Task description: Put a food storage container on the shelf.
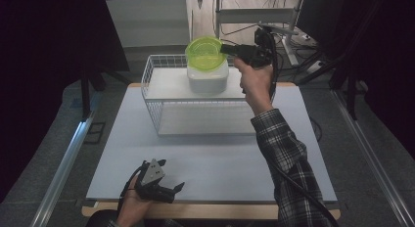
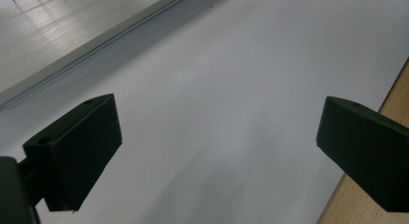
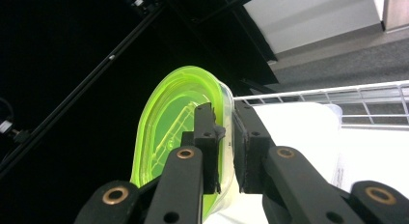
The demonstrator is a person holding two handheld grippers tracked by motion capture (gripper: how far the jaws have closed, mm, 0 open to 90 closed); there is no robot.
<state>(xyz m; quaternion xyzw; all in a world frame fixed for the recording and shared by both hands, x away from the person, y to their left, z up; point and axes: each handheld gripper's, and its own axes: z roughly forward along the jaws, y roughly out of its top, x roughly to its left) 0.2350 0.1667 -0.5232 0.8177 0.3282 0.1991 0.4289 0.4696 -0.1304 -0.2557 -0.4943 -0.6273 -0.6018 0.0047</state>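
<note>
**Green bowl gripped over the basket**

The right gripper (image 1: 226, 49) is clamped on the rim of the green bowl (image 1: 205, 52) — above the white container (image 1: 208, 79) inside the wire basket (image 1: 152, 80) at the worktop's (image 1: 205, 158) far edge. The left gripper (image 1: 169, 190) rests open at the near edge — wide free worktop between.

Lid (image 1: 205, 51): bright lime green, see-through, w/ a paler clear edge in the right gripper view (image 3: 178, 137). Container (image 1: 208, 78) under it: milky white. Wire basket (image 1: 156, 107): white. Table top (image 1: 210, 158): pale grey-white, w/ a light wood edge (image 1: 195, 211) at the front. Right gripper (image 1: 226, 49): black, brass-coloured rivets in its own view. Left gripper (image 1: 177, 189): black, grey plate on top. Sleeve (image 1: 288, 158): black-and-white plaid. Surroundings: dark.
</note>
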